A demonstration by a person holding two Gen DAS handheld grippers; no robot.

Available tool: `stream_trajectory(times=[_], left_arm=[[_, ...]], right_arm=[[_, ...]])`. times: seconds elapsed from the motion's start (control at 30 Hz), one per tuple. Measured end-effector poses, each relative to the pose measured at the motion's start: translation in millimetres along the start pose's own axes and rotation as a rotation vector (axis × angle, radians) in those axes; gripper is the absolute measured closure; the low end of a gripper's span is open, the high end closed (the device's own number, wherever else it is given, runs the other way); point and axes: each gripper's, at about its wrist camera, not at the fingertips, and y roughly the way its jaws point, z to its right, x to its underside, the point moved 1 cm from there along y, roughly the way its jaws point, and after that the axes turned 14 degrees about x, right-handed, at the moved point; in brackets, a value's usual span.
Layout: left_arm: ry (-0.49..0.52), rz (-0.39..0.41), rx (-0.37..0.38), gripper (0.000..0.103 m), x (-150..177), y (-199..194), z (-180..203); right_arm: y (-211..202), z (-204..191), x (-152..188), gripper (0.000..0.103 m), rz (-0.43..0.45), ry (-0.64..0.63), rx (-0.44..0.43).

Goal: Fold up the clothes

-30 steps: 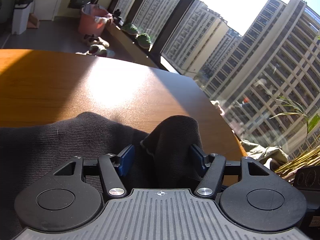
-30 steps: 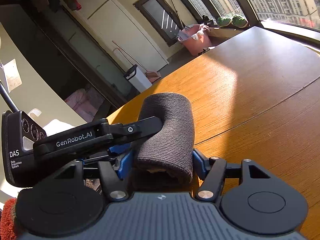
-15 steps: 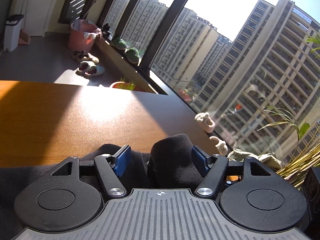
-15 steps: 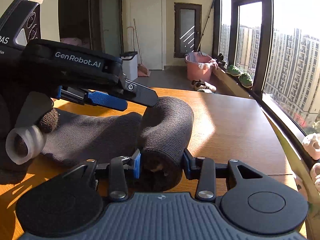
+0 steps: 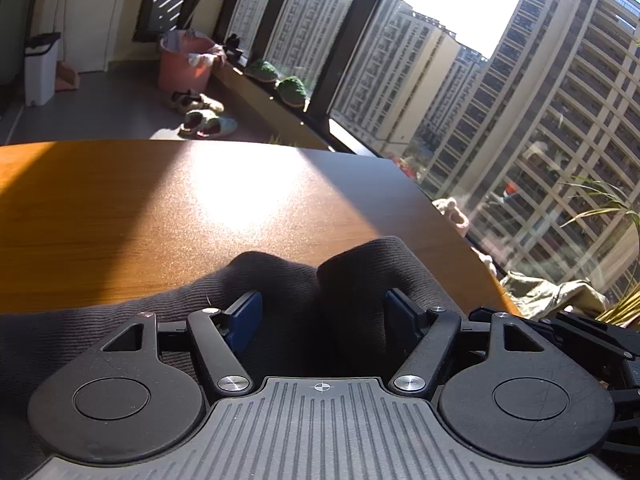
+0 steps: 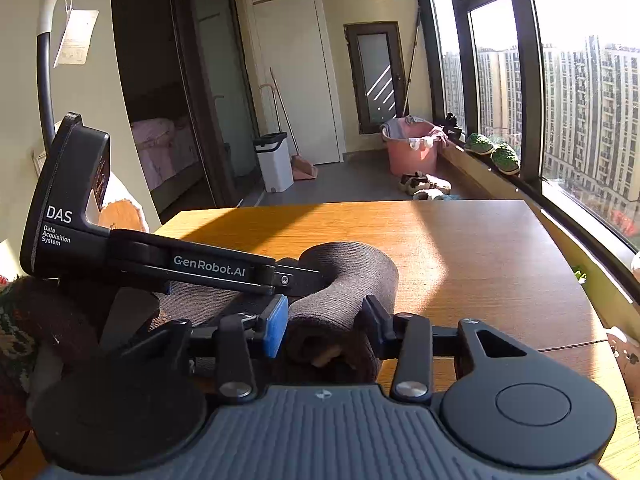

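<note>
A dark grey ribbed knit garment (image 5: pixel 280 280) lies on the wooden table (image 5: pixel 160 208). My left gripper (image 5: pixel 320 314) is shut on a bunched fold of it, which bulges up between the blue pads (image 5: pixel 244 316). In the right wrist view the same garment (image 6: pixel 348 276) curls into a thick roll. My right gripper (image 6: pixel 324 326) is shut on the end of that roll. The left gripper's body (image 6: pixel 208 268) reaches in from the left and touches the roll just above my right fingers.
The table's right edge (image 6: pixel 576 280) runs along a large window. Beyond the far edge are a pink basket (image 6: pixel 412 144), slippers (image 6: pixel 424 184) and a white bin (image 6: pixel 276 160) on the floor. A plant (image 5: pixel 616 208) stands at the right.
Both grippers have kept their hold on the garment while their views swung round. The two grippers now sit close together at the rolled fold, low over the table.
</note>
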Motion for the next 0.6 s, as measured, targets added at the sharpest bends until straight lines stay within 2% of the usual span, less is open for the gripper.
stream_trajectory(times=[0.07,0.17,0.3,0.43,0.53,0.6], left_arm=[[-0.011,0.009,-0.001,0.029,-0.5,-5.4,-0.6],[-0.018,0.053,0.012,0.033,-7.8,-18.2,0.1],[0.026,0.037,-0.02,0.033,-10.3,-11.1,3.6],[0.039,0.018,-0.037,0.027,1.0,-4.6,-2.7],[0.01,0.016,-0.017,0.027,0.5,-7.3,-10.6],[0.001,0.016,-0.014,0.027,-0.4,-9.1,-12.4]], right_arm=[[8.3,-0.7,6.5,0.063,-0.037,-0.014,0.02],[5.2,-6.8,13.0,0.063,-0.026,-0.065,0.04],[0.4,-9.7,11.8,0.06,-0.014,-0.078,0.047],[-4.1,0.4,13.3,0.057,-0.011,0.014,0.015],[3.0,7.2,15.8,0.046,-0.029,0.092,0.009],[10.8,11.1,17.6,0.045,-0.047,0.142,0.006]])
